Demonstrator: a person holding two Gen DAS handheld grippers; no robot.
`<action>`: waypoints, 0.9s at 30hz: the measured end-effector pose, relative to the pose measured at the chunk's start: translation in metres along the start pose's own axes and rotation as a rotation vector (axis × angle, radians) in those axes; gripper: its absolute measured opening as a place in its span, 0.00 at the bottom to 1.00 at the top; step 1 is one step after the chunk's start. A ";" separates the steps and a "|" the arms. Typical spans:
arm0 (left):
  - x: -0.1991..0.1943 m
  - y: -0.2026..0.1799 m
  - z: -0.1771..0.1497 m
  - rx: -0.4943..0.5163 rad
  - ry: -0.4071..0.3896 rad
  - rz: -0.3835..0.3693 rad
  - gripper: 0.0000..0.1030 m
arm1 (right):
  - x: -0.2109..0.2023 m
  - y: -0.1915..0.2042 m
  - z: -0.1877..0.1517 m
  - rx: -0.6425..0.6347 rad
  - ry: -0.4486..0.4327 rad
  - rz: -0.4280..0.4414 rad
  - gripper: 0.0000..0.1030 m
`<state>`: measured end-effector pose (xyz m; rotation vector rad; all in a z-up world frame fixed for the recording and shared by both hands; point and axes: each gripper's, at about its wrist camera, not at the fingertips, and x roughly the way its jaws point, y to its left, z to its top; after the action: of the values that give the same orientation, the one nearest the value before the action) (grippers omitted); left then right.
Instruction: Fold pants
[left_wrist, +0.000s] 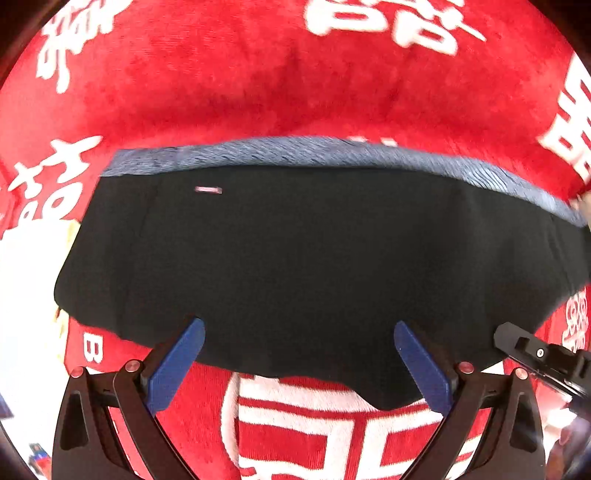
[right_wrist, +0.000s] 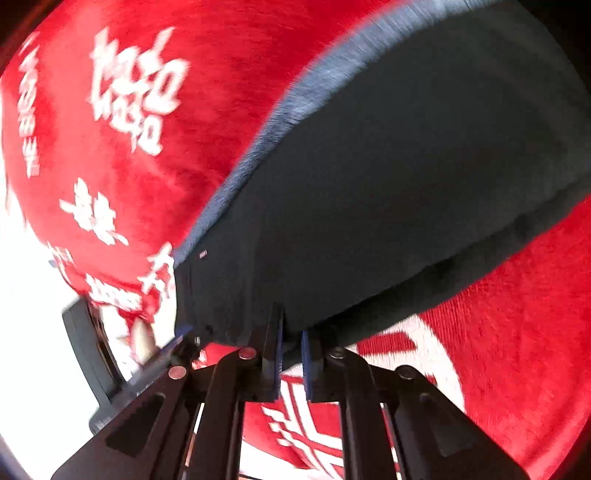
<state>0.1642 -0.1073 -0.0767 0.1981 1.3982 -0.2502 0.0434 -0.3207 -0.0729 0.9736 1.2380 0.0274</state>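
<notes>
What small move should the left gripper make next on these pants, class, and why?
Probably close the left gripper on the near edge of the black pants. Its jaws stand wide open astride that edge, while the right gripper looks shut on the same edge further along. With both ends pinched, the fold could be carried over the red blanket.

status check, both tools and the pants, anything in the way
Left tool open, hovering over near edge of pants. Right tool nearly shut at pants edge, grip unclear. Pants flat on red blanket, blue lining strip showing. Nothing in the way.
</notes>
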 end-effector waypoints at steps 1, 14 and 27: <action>0.004 -0.004 -0.004 0.032 0.019 0.007 1.00 | -0.001 0.002 -0.003 -0.018 0.000 -0.014 0.08; 0.016 0.009 -0.018 0.012 0.021 -0.002 1.00 | -0.017 -0.023 -0.012 -0.065 0.047 -0.171 0.43; 0.048 -0.021 0.083 -0.033 -0.065 0.069 1.00 | -0.062 -0.024 0.106 -0.256 -0.135 -0.514 0.26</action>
<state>0.2443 -0.1534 -0.1102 0.2087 1.3275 -0.1748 0.0930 -0.4309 -0.0407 0.4118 1.2916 -0.2728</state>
